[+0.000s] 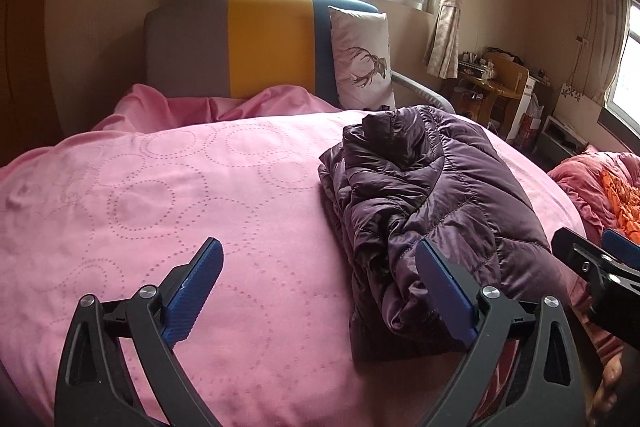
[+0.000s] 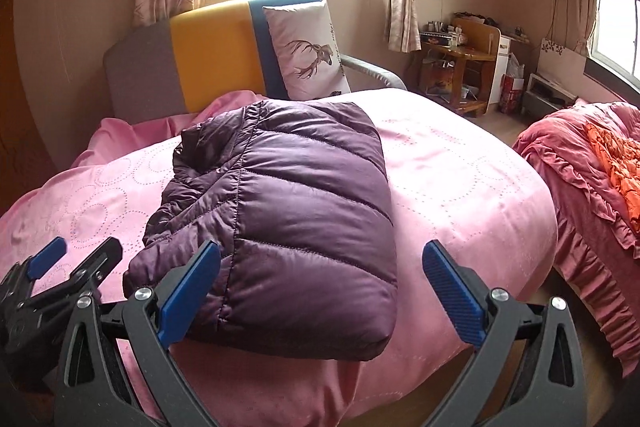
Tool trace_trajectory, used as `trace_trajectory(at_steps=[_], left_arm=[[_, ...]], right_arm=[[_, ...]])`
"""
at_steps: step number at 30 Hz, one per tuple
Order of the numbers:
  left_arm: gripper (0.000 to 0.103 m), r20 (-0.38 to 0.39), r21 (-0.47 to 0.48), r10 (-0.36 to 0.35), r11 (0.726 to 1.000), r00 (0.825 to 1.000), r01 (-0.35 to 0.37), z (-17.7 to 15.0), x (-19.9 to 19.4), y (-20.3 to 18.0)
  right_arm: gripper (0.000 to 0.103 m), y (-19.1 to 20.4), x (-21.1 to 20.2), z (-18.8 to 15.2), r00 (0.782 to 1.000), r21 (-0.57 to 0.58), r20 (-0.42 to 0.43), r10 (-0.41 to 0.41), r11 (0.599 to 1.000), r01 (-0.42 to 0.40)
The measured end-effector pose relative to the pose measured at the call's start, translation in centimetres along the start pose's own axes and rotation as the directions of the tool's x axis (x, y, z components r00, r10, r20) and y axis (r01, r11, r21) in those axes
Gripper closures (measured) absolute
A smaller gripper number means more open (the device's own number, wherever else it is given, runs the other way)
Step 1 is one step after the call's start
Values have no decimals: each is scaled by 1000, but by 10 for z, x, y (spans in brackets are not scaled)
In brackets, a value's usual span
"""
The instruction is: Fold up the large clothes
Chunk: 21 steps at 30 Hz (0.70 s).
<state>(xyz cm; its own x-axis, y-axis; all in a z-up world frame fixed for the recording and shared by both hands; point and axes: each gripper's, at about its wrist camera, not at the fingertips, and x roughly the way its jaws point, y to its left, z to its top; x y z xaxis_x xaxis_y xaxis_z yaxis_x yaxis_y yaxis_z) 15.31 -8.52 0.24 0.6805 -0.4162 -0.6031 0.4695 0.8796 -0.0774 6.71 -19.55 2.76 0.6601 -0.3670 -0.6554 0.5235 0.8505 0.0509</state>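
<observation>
**Both hand-held grippers spread wide, jacket folded on the bed**

My left hand-held gripper (image 1: 320, 291) stands with its jaws spread wide and nothing pinched between them; its right blue pad (image 1: 444, 299) sits in front of the jacket's near left edge, though I cannot tell whether it touches. My right hand-held gripper (image 2: 322, 293) is just as wide, empty, with the jacket's near end showing between its fingers.

The purple quilted jacket (image 2: 288, 203) lies folded into a thick bundle on the pink bedspread (image 1: 160, 187), towards the bed's near right part, its near edge close to the bed's edge. To the left of it I have a broad stretch of open bedspread.

Past the jacket stands a grey, yellow and blue headboard (image 2: 200, 47) with a deer-print pillow (image 2: 308, 51) leaning against it. On the right, across a strip of floor, is a second bed with red ruffled bedding (image 2: 592, 179), and beyond it a cluttered wooden table (image 2: 460, 63) below the windows.
</observation>
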Motion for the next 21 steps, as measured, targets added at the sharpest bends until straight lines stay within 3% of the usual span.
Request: trace_trajectory(at_steps=[6,21], left_arm=[[4,27,-8,14,1000,1000,-14,-5,-18,0],[4,10,16,76,997,997,-76,-11,-28,-8]], right_arm=[[2,10,-6,-5,1000,-27,5,-16,1000,16],[2,10,-11,-16,1000,-35,-3,-27,999,27]])
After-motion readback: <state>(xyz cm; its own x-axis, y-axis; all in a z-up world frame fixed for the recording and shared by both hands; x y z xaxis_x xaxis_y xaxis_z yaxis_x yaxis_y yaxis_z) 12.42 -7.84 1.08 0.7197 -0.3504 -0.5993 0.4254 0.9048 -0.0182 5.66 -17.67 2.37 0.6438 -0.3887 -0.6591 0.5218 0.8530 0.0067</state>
